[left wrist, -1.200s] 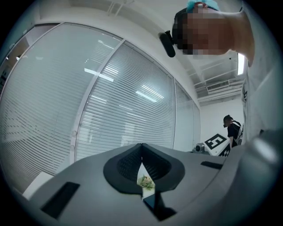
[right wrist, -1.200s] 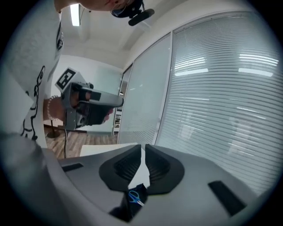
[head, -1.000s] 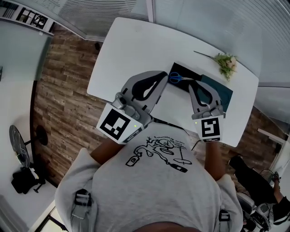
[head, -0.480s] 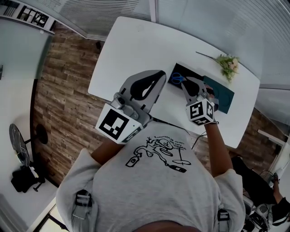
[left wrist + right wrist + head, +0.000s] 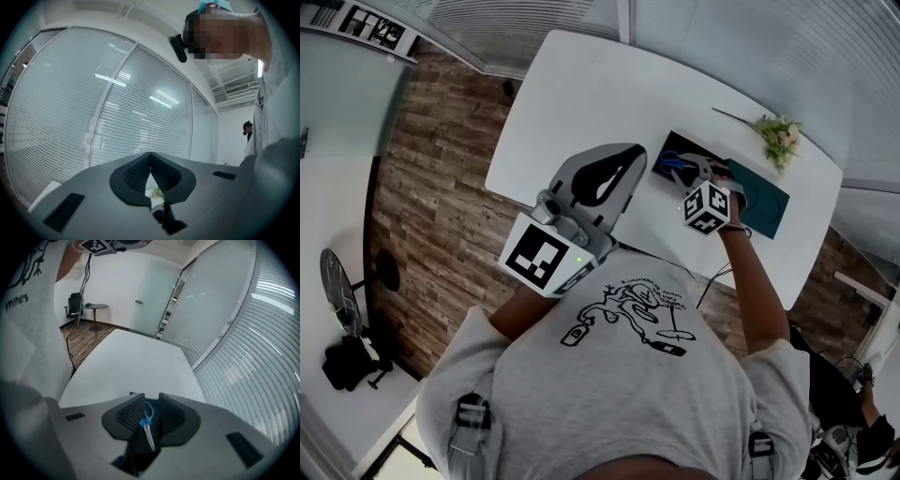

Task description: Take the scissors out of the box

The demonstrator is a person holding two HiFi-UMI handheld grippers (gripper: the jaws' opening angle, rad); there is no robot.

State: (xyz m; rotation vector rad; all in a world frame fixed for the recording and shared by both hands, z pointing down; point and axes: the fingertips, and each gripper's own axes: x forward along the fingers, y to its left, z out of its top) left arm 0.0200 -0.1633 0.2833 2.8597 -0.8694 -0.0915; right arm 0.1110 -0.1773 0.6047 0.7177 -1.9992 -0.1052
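Note:
The blue-handled scissors lie flat in the dark open box on the white table; in the head view the scissors show at the box's near end. My right gripper tilts down over them, its jaws opening, with the scissors seen in the gap below and the pads clear of them. In the head view the right gripper hangs over the box's near edge. My left gripper is held level left of the box. Seen in its own view, the left gripper is shut on nothing.
A teal lid lies right of the box. A sprig of flowers rests near the table's far right edge. Glass walls with blinds stand beyond the table. Wood floor lies to the left.
My right gripper has dropped from beside my body down over the box, tipping nose-down. The left gripper has stayed put.

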